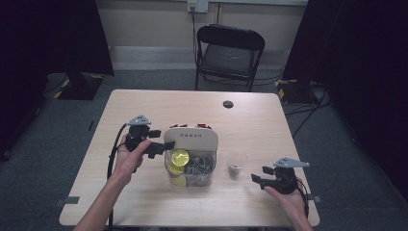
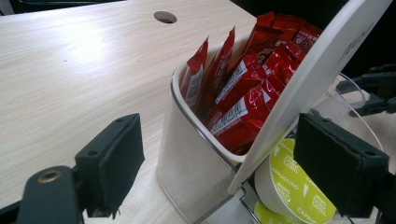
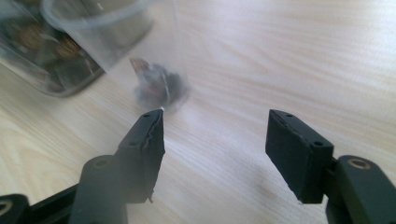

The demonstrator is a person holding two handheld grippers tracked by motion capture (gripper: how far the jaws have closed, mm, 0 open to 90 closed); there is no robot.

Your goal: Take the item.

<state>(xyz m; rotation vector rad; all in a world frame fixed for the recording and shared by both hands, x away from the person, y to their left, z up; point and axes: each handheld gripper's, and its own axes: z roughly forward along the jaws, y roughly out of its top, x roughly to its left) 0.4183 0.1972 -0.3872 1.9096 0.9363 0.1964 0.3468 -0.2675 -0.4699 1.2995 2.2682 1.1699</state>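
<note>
A clear organizer box point(image 1: 191, 179) stands mid-table with its white lid point(image 1: 192, 139) tilted up. It holds red packets point(image 2: 243, 88), yellow-green capsules point(image 2: 294, 186) and dark capsules point(image 1: 199, 166). My left gripper point(image 2: 219, 154) is open at the box's left corner, with the clear wall point(image 2: 187, 158) and the lid's edge point(image 2: 317, 70) between its jaws; the left pad stands apart from the wall. A clear cup point(image 1: 236, 161) with a small dark thing point(image 3: 156, 86) in it stands right of the box. My right gripper point(image 3: 215, 123) is low over the table just short of the cup, open, nothing between its jaws.
A round cable hole point(image 1: 228, 104) lies in the tabletop point(image 1: 159, 106) at the far side. A black folding chair point(image 1: 230, 53) stands beyond the table. Bare wood stretches left of the box and around the right hand point(image 1: 288, 197), close to the front-right edge.
</note>
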